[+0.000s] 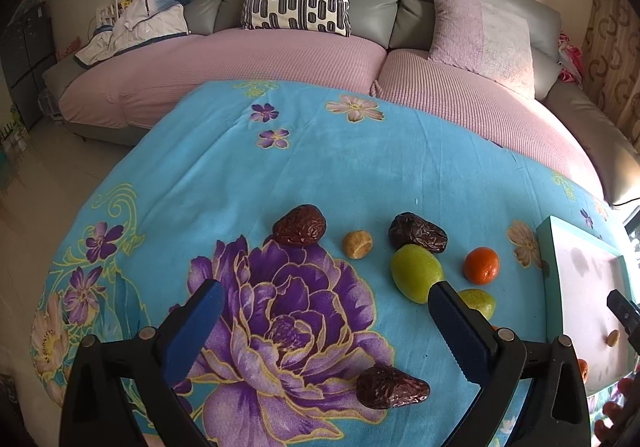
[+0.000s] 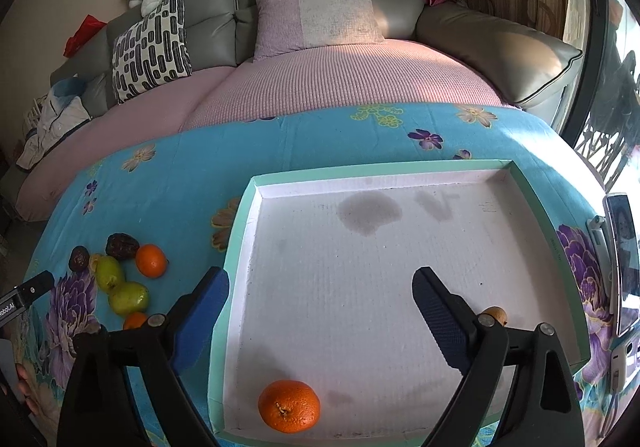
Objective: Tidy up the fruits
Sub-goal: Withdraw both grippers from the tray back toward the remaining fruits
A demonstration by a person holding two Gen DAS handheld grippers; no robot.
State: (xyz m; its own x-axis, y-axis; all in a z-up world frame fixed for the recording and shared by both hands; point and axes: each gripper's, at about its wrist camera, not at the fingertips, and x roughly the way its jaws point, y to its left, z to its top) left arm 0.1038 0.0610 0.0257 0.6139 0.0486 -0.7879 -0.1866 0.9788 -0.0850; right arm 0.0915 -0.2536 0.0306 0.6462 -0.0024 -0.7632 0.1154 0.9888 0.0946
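My left gripper (image 1: pixel 324 299) hangs open over the blue flowered cloth (image 1: pixel 320 151), nothing between its fingers. Ahead of it lie two red dates (image 1: pixel 300 225) (image 1: pixel 418 233), a small tan fruit (image 1: pixel 357 244), two green fruits (image 1: pixel 416 273) (image 1: pixel 478 301) and a mandarin (image 1: pixel 482 265). A third date (image 1: pixel 392 387) lies just below the right finger. My right gripper (image 2: pixel 320 283) is open above the teal-rimmed white tray (image 2: pixel 244 215). In the tray sit a mandarin (image 2: pixel 289 405) and a small tan fruit (image 2: pixel 496 314), partly hidden by the right finger.
The tray (image 1: pixel 560 247) stands at the cloth's right end, seen from the left wrist. A phone (image 2: pixel 624 263) lies right of the tray. Behind the table runs a grey sofa with a pink cover (image 1: pixel 280 59), cushions and clothes. The fruit cluster (image 2: pixel 120 279) lies left of the tray.
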